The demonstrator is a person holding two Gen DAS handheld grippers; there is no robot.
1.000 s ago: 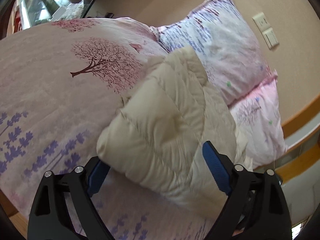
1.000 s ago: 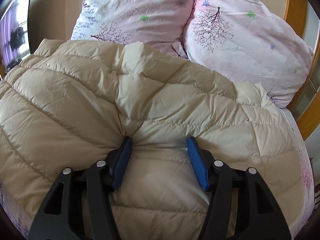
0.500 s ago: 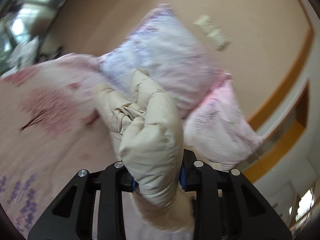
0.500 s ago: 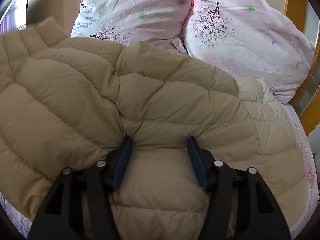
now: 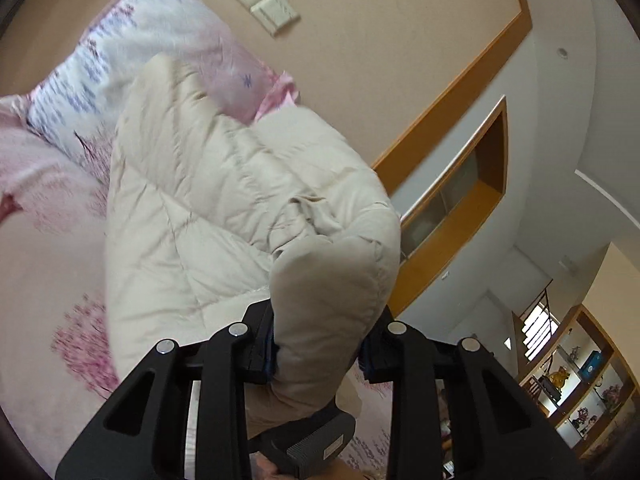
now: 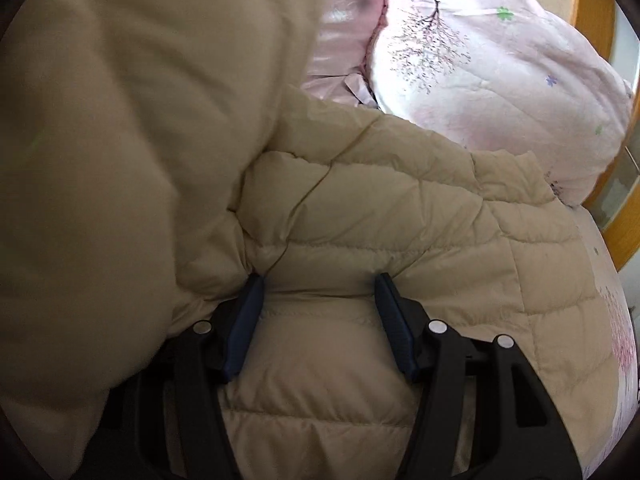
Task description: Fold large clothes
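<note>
1. Left wrist view: bed [image 5: 44, 264] fills the left side, pink tree-print cover. The cream quilted jacket [image 5: 192, 200] lies on it, its far end reaching toward the pillows.
2. Jacket, right wrist view [image 6: 400, 208]: spread over the bed below the pillows, with a blurred bulk of the same fabric raised at the left of the frame and hanging over the flat part.
3. Long axis: judged to run from the grippers up toward the pillows; which end is collar or hem, cannot tell.
4. Pillows: one white and pink [image 5: 132, 52] behind the jacket; another pink one [image 6: 500, 60] at upper right in the right wrist view.
5. Left gripper [image 5: 320, 344]: fingers clenched on a thick puffed fold of the jacket, lifted off the bed.
6. Right gripper [image 6: 318, 320]: fingers [image 6: 244, 320] spread apart and pressed into the jacket's padding; not pinching, more of a hold-down.
7. Progress, as a judgement: a fold is mid-way. One side is lifted over the pinned part but not laid flat. Left to do: lay it down, smooth it, further folds likely.
</note>
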